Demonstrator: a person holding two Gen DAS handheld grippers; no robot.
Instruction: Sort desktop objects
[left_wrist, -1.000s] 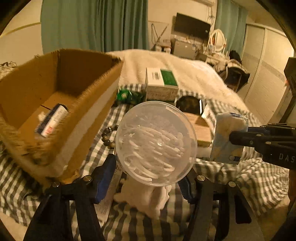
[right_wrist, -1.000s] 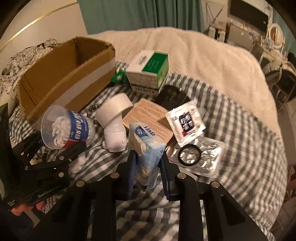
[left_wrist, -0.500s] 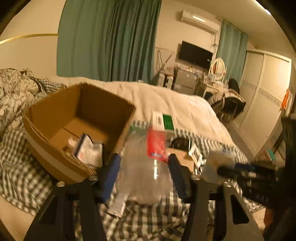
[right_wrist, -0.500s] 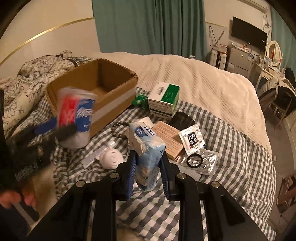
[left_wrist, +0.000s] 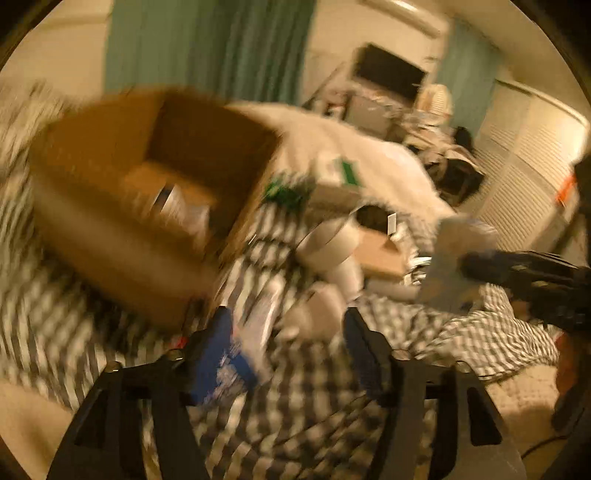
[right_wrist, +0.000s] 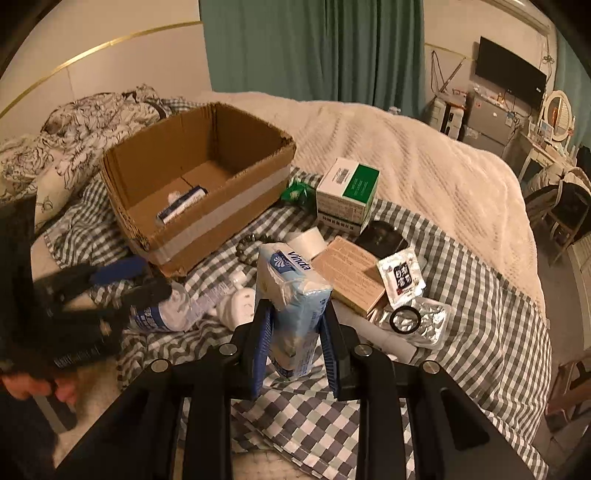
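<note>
A bedroom with green curtains; a checked cloth (right_wrist: 480, 295) covers the bed's near corner. At upper left of the right wrist view stands an open cardboard box (right_wrist: 229, 206). At lower centre the right gripper (right_wrist: 295, 343) clamps a soft tissue pack (right_wrist: 295, 295) low on its sides; it looks light and squashy. The left gripper (right_wrist: 122, 280), blurred at left, stands spread over a clear cotton-swab tub (right_wrist: 166, 314) lying on the cloth.

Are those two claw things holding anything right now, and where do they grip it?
The right gripper squeezes the tissue pack by its lower sides. The left gripper looks open; the cotton-swab container lies on the checkered cloth.
</note>
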